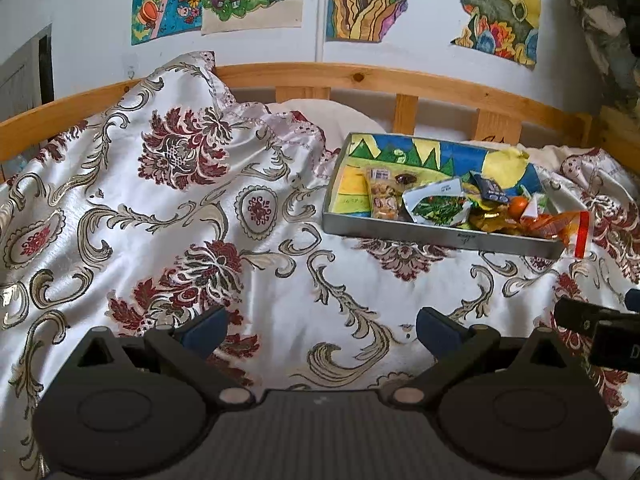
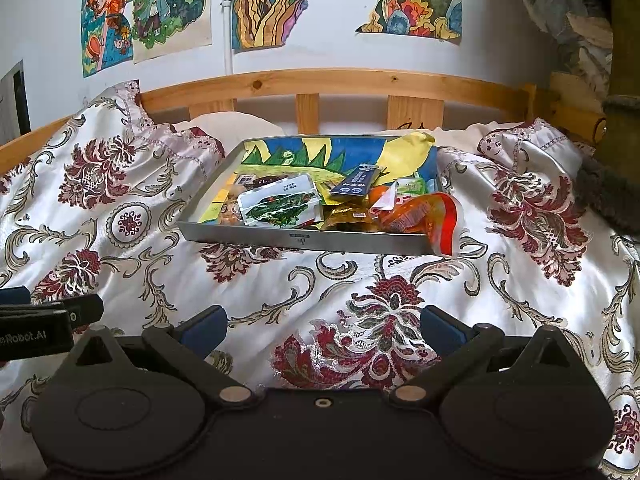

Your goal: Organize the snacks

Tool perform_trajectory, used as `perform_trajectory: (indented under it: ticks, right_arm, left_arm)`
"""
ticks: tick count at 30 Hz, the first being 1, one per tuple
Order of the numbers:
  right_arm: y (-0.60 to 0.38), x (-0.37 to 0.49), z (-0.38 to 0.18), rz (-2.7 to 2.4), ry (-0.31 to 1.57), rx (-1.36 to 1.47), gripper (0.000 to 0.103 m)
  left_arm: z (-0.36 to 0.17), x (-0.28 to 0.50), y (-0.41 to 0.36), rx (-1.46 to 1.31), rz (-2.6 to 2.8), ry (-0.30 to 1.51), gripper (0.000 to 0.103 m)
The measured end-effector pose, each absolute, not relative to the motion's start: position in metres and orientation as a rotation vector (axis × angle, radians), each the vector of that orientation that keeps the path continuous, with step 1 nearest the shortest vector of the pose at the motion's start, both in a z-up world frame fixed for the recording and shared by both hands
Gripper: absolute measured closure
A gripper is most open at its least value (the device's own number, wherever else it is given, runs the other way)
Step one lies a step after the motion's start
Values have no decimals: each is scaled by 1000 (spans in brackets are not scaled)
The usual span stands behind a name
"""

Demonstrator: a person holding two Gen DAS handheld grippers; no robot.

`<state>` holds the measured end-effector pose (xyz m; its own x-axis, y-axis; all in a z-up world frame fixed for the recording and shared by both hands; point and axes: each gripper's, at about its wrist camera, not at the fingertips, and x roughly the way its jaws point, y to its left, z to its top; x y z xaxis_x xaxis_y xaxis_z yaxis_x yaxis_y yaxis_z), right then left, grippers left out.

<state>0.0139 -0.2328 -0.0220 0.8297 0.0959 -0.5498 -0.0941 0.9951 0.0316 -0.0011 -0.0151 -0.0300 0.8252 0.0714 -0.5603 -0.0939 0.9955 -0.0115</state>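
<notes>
Ahead of both claws, a tray (image 2: 304, 240) is sitting on the bed.
Left claw (image 1: 320, 330) and right claw (image 2: 322, 328) are hovering spread, empty; snacks (image 2: 280, 206) are lying gathered inside.

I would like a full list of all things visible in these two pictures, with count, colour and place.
tray: one, grey, on the bedspread
green packet: one, white and green, front left in tray
orange bag: one, over tray's right front corner
dark packet: one, navy, mid tray
bedspread: one, white with red flowers
rail: one, wooden, behind bed
drawings: several, colourful, on wall
left tool: open
right tool: open
</notes>
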Motion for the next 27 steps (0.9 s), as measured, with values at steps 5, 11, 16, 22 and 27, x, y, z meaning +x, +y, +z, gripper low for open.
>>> perform_trajectory:
  ticks: [5,11,16,22,27]
  right_arm:
    - [-234,16,-21,102,586,3,1]
    - [-233,15,-22,102,587,3,1]
    - [-233,15,-22,105,590,1,1]
    - [-233,15,-23,106,593,0,1]
    - [-233,16,-23,107,596,1,1]
  left_arm:
    - [-30,-1,-14,-38,103,604,1]
    - [-30,1,-14,-19,127,615,1]
    - [-30,0,-13,-17,113,615,1]
    - [-30,1,-13,-18,112,618,1]
    - [-31,1,-12,-18,112,621,1]
